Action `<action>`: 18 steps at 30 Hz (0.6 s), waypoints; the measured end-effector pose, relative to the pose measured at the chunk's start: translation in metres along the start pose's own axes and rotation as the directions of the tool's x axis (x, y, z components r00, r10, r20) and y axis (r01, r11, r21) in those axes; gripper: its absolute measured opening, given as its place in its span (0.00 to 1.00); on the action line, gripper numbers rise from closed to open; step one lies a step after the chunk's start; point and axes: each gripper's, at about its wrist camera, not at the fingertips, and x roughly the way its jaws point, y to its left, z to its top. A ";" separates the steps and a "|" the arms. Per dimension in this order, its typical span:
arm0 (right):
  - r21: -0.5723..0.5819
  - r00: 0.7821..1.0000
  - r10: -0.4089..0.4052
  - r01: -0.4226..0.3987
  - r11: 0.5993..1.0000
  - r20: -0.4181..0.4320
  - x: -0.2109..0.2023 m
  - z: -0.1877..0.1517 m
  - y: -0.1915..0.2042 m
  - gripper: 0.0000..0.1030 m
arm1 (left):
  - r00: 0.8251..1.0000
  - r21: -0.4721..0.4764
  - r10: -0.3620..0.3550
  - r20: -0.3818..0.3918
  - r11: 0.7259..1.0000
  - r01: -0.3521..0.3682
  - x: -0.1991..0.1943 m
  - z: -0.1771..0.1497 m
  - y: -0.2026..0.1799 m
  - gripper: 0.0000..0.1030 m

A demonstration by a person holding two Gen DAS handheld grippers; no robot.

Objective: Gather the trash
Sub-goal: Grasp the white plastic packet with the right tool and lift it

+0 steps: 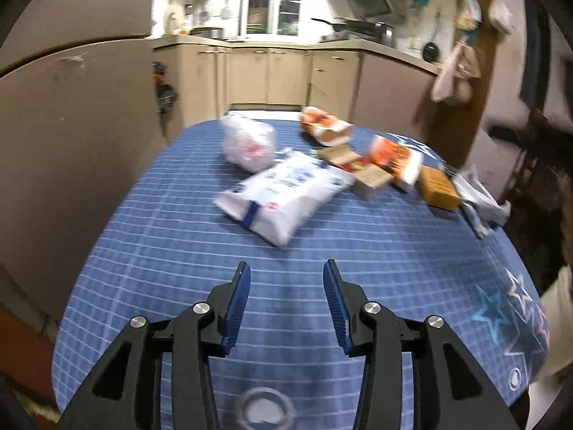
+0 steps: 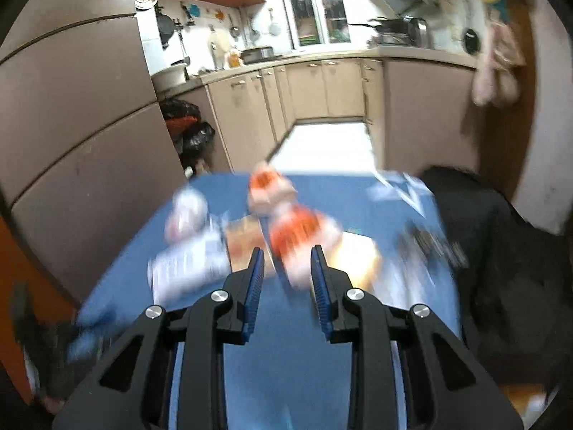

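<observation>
- Little of the collecting looks done: the trash still lies spread over the far half of the bench (image 1: 150,258), which wears a blue checked cloth.
- The left tool (image 1: 286,272) hangs over bare cloth on the near side, its jaws apart and empty, well short of the litter.
- The right tool (image 2: 286,261) has its jaws narrowly apart with nothing between them; the orange wrapper (image 2: 301,229) sits just beyond its tips, though blur hides how close.
- Left to gather: a white and blue pouch (image 1: 283,193) nearest, a crumpled clear bag (image 1: 249,143) at far left, an orange and white wrapper (image 1: 324,125) at the far edge, small cardboard boxes (image 1: 361,172) in the middle, and a foil packet (image 1: 478,197) at the right edge.
- No bin or sack for the trash shows on the bench; dark bags (image 2: 193,132) sit on the kitchen floor far left.
- A clear ring-shaped thing (image 1: 265,406) lies on the near edge, below the left tool.
- The boxes and wrappers overlap, so I judge lifting one may drag its neighbours.
</observation>
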 end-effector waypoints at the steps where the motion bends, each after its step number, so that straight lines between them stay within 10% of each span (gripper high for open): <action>1: 0.009 0.999 0.033 -0.033 0.999 -0.033 0.025 0.019 0.001 0.25 | 1.000 -0.007 0.011 0.005 1.000 -0.011 0.001 0.002 0.005 0.43; 9: -0.001 0.949 -0.092 0.096 0.995 -0.301 0.265 0.128 0.000 0.26 | 0.992 -0.039 0.112 0.055 0.993 -0.110 0.002 0.008 0.048 0.48; 14: 0.044 0.919 -0.006 0.025 0.999 -0.395 0.314 0.124 -0.002 0.41 | 0.993 -0.098 0.109 0.050 0.990 -0.104 0.008 0.009 0.068 0.49; 18: 0.035 0.868 0.102 -0.097 0.995 -0.486 0.276 0.079 0.014 0.41 | 0.994 -0.123 0.098 0.047 0.988 -0.091 0.008 0.007 0.076 0.49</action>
